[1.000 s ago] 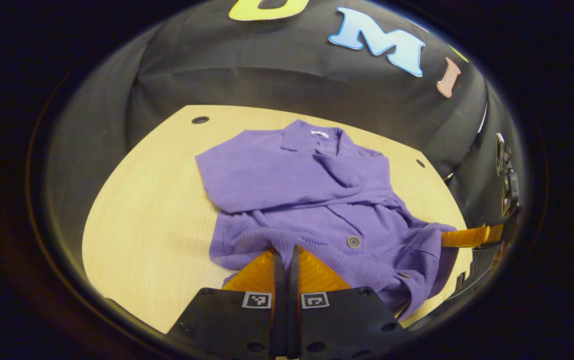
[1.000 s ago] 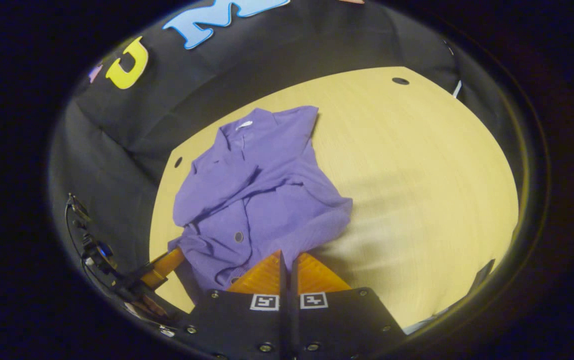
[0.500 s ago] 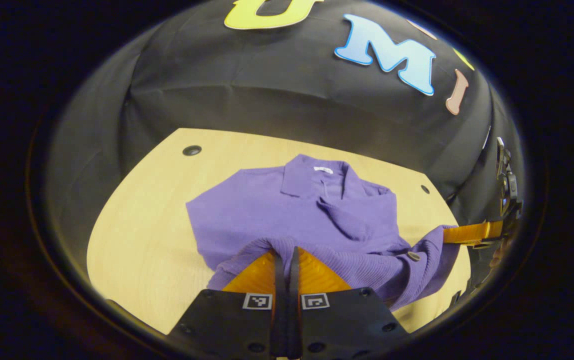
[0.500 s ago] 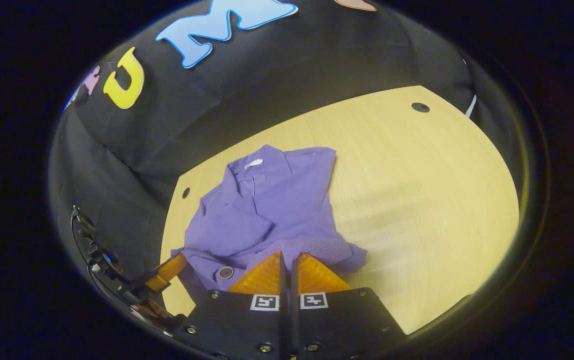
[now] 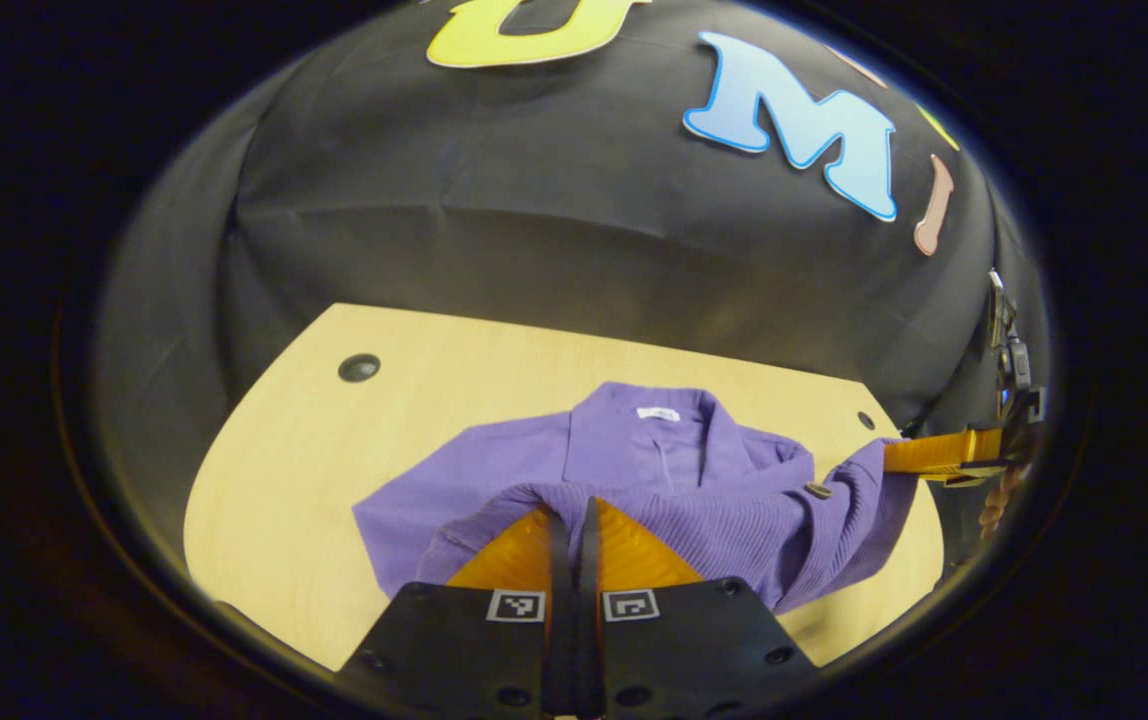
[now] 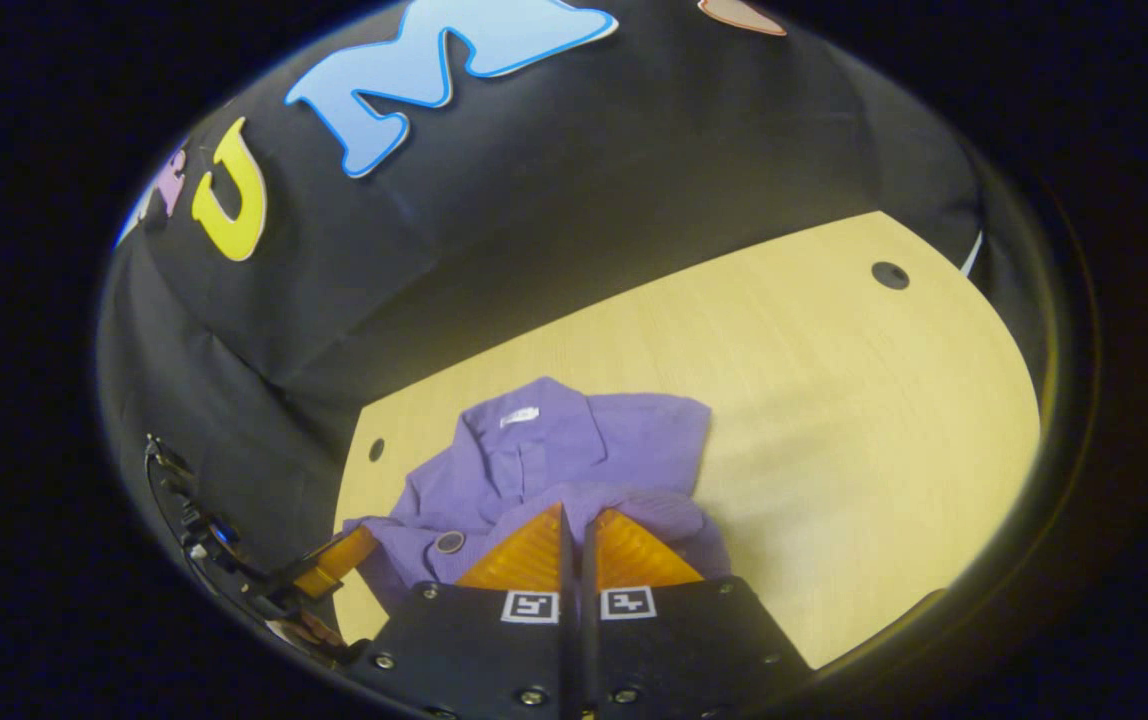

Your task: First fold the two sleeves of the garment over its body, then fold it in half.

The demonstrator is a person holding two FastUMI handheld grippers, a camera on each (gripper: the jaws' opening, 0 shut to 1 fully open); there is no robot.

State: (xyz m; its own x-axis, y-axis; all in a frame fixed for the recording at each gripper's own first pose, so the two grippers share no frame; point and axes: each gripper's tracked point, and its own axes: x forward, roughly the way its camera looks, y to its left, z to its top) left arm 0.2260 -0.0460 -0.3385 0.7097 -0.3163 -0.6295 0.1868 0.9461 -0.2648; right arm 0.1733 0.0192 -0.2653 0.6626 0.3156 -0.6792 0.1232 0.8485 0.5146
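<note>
- Left gripper view, left gripper [image 5: 574,515]: jaws together, clamped on the ribbed hem edge of the purple garment [image 5: 654,470]; the cloth drapes over both fingers and is raised off the worktop [image 5: 284,480].
- Left gripper view, garment: collar with a white neck tag [image 5: 657,413] lies flat at the far side, toward the booth's wall; the lifted hem hangs in a band between the two grippers, above the flat upper part of the body. One button [image 5: 818,490] shows on the band near its right end.
- Left gripper view, right gripper [image 5: 894,458]: enters from the right edge, its tip buried in the other end of the hem band; whether its jaws press together cannot be told from here.
- Left gripper view, worktop: pale wood, a dark round hole [image 5: 359,367] at far left, a smaller one [image 5: 866,420] at far right, just beyond the garment.
- Right gripper view, right gripper [image 6: 579,525]: jaws together, clamped on the garment's [image 6: 584,450] hem, cloth bunched over the fingers.
- Right gripper view, garment: collar and white tag [image 6: 518,416] beyond the jaws; a button [image 6: 450,542] just left of them.
- Right gripper view, left gripper [image 6: 359,545]: at lower left, its tip meeting the garment's corner.
- Right gripper view, worktop [image 6: 834,420]: bare wood to the right, one dark hole [image 6: 890,275] far right, a small one [image 6: 376,449] left of the garment.
</note>
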